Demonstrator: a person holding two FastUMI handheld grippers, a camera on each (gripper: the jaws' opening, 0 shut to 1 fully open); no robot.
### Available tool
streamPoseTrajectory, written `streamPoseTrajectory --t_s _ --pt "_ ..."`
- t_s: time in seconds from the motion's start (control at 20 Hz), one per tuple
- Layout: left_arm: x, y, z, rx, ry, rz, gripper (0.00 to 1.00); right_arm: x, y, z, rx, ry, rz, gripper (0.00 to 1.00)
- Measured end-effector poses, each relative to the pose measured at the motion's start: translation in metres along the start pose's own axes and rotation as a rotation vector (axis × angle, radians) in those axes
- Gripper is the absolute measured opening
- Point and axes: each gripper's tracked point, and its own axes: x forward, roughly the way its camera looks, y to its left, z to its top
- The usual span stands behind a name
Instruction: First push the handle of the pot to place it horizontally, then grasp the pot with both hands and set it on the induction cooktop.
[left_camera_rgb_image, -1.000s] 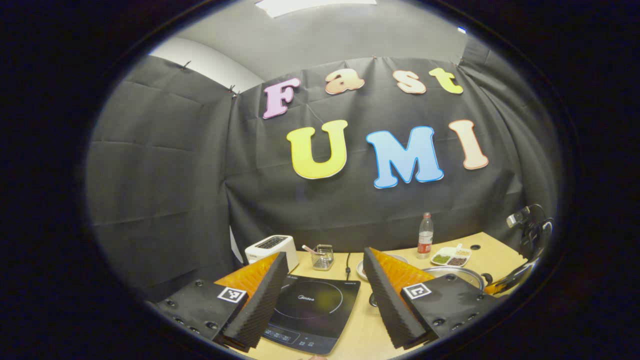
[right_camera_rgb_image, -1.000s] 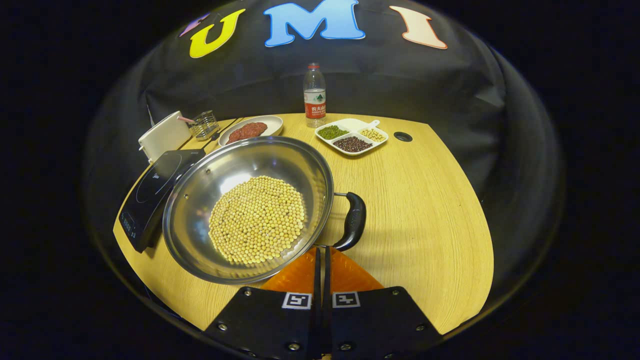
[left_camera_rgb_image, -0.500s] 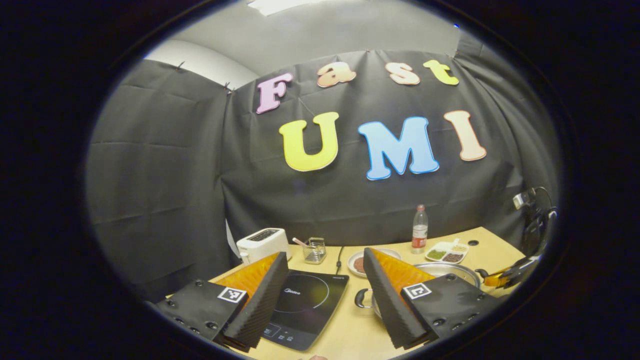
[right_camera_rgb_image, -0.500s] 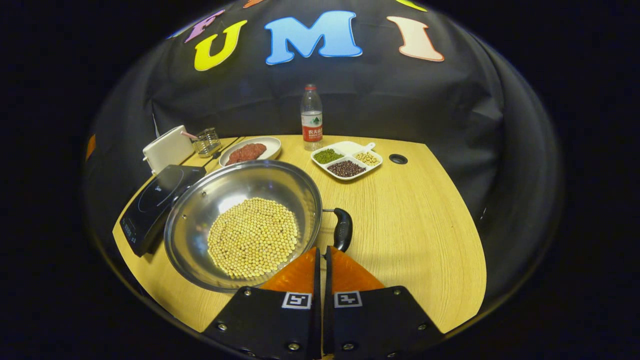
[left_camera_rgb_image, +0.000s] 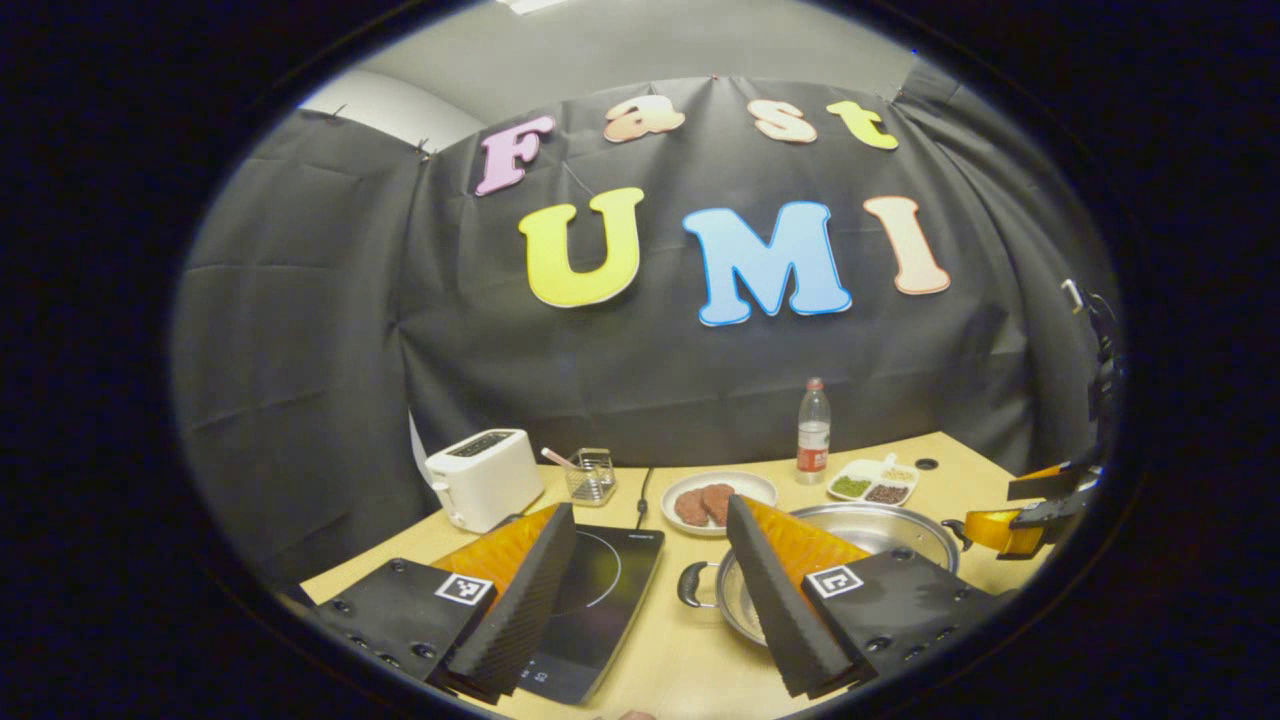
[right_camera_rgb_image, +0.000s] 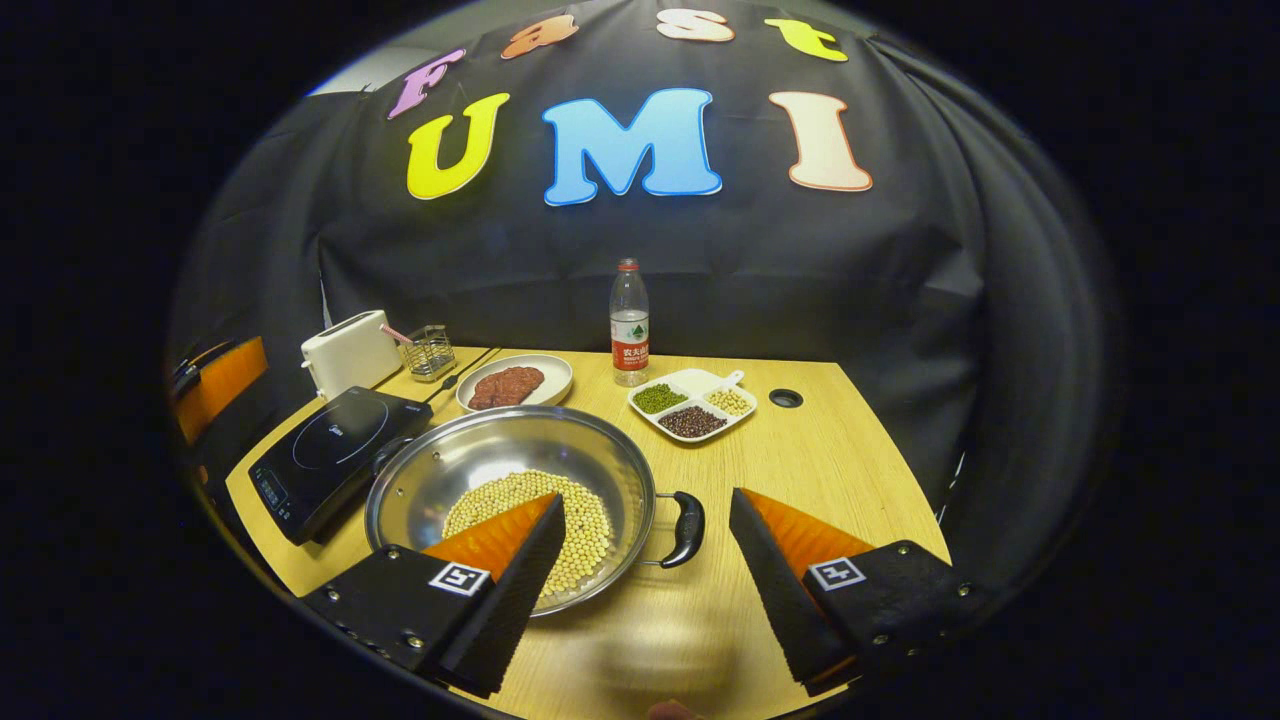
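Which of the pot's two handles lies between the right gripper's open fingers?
The right handle, on the side away from the cooktop. The other handle sits beside the cooktop.

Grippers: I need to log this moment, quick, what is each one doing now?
Left gripper: open, holding nothing.
Right gripper: open, holding nothing, facing the pot handle.

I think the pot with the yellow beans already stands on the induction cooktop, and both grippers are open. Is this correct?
Not quite. In the right gripper view the pot with the yellow beans stands on the wooden table, beside the induction cooktop, not on it. The rest holds: the right gripper is open, and the left gripper is open in the left gripper view.
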Motion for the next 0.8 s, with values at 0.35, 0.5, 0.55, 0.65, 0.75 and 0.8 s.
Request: streamPoseTrajectory --t_s 0.35,0.5,0.55,0.65,0.75,0.8 --pt "0.058 -0.025 -0.061 -0.023 0.142 -0.167 1.00 0.018 -0.005 -0.006 0.040 0.047 -0.096 1.00" --pt "0.082 -0.030 -0.085 -0.011 0.197 -0.216 0.98 0.026 -0.007 -0.013 0.056 0.077 -0.129 1.00" --pt "0.089 -0.032 -0.094 -0.012 0.215 -0.230 1.00 0.029 -0.006 -0.013 0.065 0.086 -0.135 1.00" --pt "0.102 -0.034 -0.109 -0.008 0.252 -0.251 0.99 0.038 -0.006 -0.017 0.078 0.103 -0.148 1.00" --pt "0.114 -0.038 -0.124 -0.005 0.290 -0.273 0.99 0.046 -0.005 -0.021 0.085 0.121 -0.153 1.00" --pt "0.119 -0.039 -0.131 -0.004 0.307 -0.277 1.00 0.051 -0.004 -0.024 0.087 0.132 -0.156 1.00"
